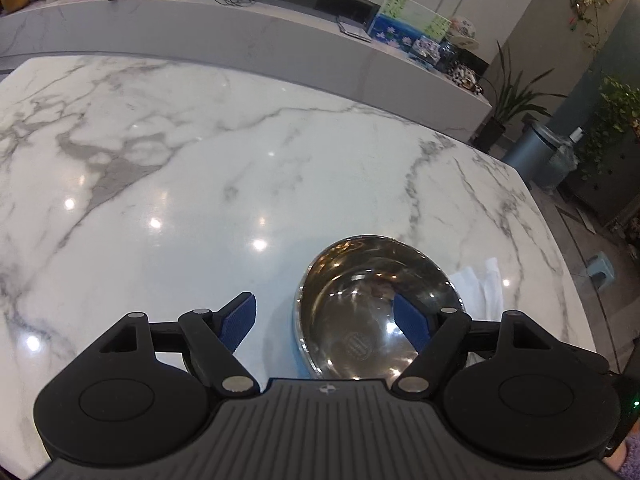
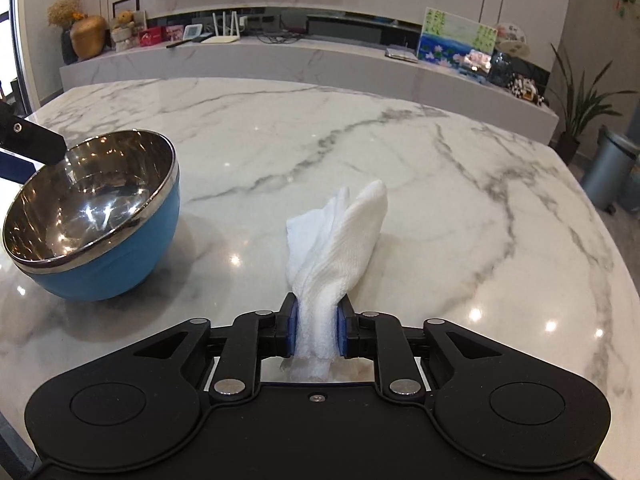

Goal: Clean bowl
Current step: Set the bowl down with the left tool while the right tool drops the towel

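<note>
Left claw (image 1: 324, 326) is spread wide, blue pads apart; its left finger (image 1: 240, 320) hangs over bare marble, its right finger (image 1: 412, 326) sits inside the bowl (image 2: 92, 216) over the near rim. Can't tell whether that pad touches the steel. Nothing gripped on that side. In the right wrist view the same finger shows as a black link over the bowl's far-left rim. Bowl: steel inside, blue outside, tilted with its mouth facing toward the near side, sitting on the bench (image 2: 400, 152) near the near edge, toward the left. Inside looks shiny; reflections only, no visible residue I can confirm. Just right of the bowl, apart from it, is the white paper towel (image 2: 336, 248). My right claw (image 2: 316, 330) is clenched on it, both blue pads pressed into the bunched lower end, the loose folded part fanning forward past the fingertips over the bench. From the left wrist view a corner of the towel peeks out behind the bowl's right rim. Far right, off the bench's right edge, a grey bin (image 2: 610, 168) stands on the floor.
</note>
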Motion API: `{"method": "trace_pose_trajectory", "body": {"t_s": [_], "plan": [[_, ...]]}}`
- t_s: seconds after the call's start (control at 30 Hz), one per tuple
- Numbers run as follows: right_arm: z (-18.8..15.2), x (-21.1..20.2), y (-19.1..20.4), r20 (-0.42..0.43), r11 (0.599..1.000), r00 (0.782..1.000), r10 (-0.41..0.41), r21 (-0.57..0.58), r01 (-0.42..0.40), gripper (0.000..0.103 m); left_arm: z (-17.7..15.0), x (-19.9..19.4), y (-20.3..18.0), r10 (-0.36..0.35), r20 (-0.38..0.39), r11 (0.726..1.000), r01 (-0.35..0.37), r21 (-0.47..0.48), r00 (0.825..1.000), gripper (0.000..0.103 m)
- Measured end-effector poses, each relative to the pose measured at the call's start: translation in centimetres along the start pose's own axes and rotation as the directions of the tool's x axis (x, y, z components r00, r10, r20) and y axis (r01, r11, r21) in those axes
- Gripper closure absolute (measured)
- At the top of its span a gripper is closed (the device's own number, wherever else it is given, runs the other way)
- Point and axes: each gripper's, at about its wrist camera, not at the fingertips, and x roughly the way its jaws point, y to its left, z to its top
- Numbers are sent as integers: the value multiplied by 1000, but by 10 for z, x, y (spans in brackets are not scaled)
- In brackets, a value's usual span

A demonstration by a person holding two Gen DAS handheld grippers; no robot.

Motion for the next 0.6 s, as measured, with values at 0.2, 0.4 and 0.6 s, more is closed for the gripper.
{"method": "trace_pose_trajectory", "body": {"t_s": [0.2, 0.4, 0.6], "plan": [[-3, -1, -11, -24, 998, 1000, -12, 64, 13, 56, -4, -7, 1, -26, 48, 999, 27, -24, 999, 25], [-2, -21, -16, 34, 989, 996, -87, 123, 82, 45, -7, -14, 0, -35, 92, 999, 38, -32, 995, 1], [-1, -46, -12, 145, 974, 980, -134, 203, 104, 31, -12, -16, -8, 48, 99, 998, -52, 33, 994, 1]]}}
